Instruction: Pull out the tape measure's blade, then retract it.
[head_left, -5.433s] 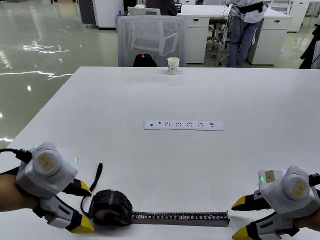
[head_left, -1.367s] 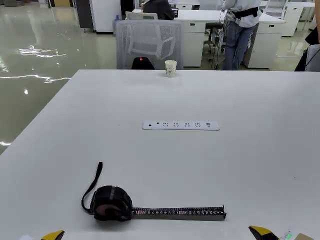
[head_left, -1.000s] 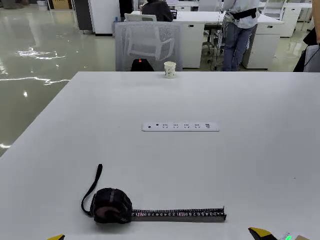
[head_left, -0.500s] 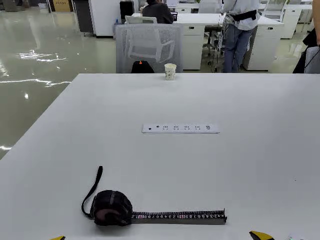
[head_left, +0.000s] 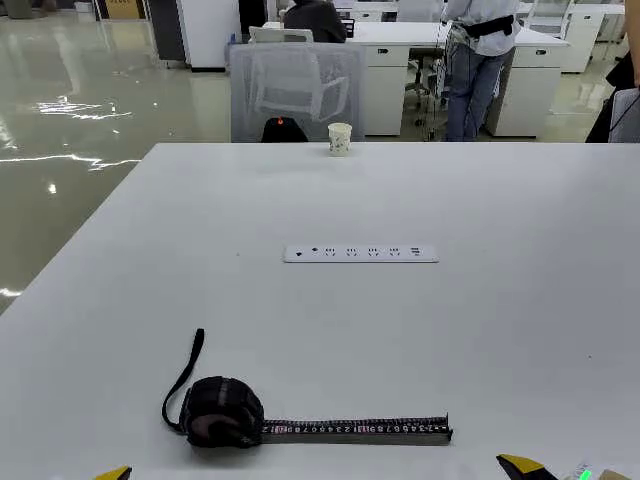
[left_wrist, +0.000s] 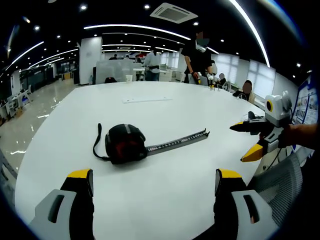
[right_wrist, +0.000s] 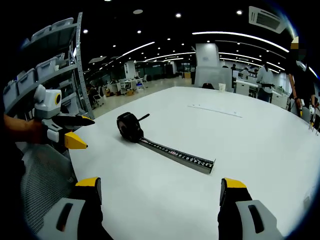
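Lying near the front edge of the white table (head_left: 500, 300), the tape measure (head_left: 222, 412) was seen untouched, with its blade (head_left: 360, 430) drawn out flat along the tabletop toward the right of the head view. A black wrist strap (head_left: 185, 372) was looped off the far side of its black case. The left gripper (left_wrist: 154, 176) was held at the table's edge, apart from the case, its yellow-tipped jaws spread wide with nothing between them. The right gripper (right_wrist: 160, 183) was held likewise, short of the blade's hooked end, jaws wide apart and empty. Farther across the table, a white power strip (head_left: 360, 254) and a paper cup (head_left: 340, 138) were noted.
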